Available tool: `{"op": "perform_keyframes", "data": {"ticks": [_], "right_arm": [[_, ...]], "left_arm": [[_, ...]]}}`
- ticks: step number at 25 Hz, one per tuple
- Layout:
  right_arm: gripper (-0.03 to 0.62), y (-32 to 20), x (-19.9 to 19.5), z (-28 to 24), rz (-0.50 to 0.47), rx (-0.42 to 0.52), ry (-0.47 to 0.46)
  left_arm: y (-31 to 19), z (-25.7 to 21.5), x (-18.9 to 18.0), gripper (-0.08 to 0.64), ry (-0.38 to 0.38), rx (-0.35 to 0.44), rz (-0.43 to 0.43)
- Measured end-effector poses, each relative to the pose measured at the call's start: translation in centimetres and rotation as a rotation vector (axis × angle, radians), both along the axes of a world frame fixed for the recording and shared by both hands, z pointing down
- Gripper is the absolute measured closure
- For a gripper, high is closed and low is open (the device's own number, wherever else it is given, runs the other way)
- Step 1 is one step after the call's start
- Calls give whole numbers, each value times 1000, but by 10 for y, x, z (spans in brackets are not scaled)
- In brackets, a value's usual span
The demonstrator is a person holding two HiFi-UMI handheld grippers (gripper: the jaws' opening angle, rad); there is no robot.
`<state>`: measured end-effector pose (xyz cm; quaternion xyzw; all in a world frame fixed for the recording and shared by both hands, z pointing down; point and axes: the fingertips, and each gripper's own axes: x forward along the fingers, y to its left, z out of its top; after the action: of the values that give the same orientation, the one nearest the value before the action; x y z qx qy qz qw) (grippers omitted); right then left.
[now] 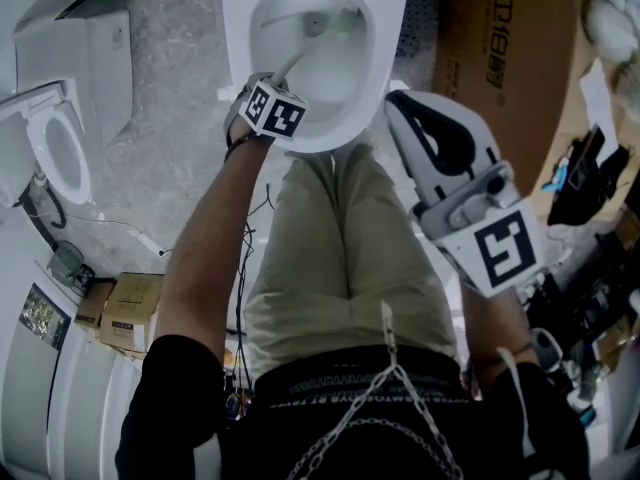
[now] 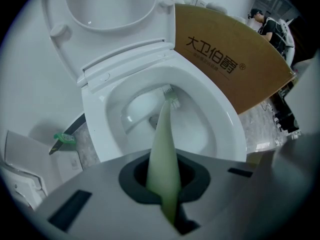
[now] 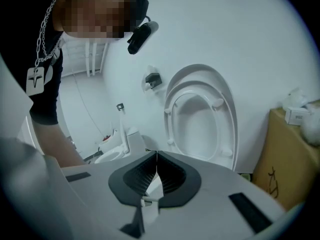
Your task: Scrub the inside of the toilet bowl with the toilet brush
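The white toilet bowl (image 1: 352,93) stands open in front of me, its seat and lid (image 2: 110,14) raised. My left gripper (image 1: 280,80) hovers over the bowl's near rim (image 2: 220,114), shut on the pale green handle of the toilet brush (image 2: 164,144). The brush head (image 2: 170,96) is down inside the bowl, against its far inner wall near the drain. My right gripper (image 1: 400,103) is held up to the right of the bowl, shut with nothing in it. In the right gripper view the right gripper (image 3: 156,159) faces the raised seat and lid (image 3: 200,114), away from the brush.
A large cardboard box (image 1: 500,48) stands tight against the bowl's right side. More toilets (image 1: 60,138) and small boxes (image 1: 125,308) crowd the left, with cables (image 1: 245,258) on the floor. A green item (image 2: 64,139) lies left of the bowl. Another person (image 2: 270,26) stands behind the box.
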<state>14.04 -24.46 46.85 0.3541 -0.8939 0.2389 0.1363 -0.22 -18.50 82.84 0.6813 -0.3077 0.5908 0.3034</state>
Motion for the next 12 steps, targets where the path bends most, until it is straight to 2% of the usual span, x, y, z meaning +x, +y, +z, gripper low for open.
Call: {"op": "perform_keyframes", "data": {"ticks": [4,12], "right_arm": [[583,-3,0,-1,0,35,46],[583,4,-1,-4,-10,24,19]], "left_arm": [[12,-1,11,558,21,-13,-9],[51,0,32,558,76,-78,-12]]}}
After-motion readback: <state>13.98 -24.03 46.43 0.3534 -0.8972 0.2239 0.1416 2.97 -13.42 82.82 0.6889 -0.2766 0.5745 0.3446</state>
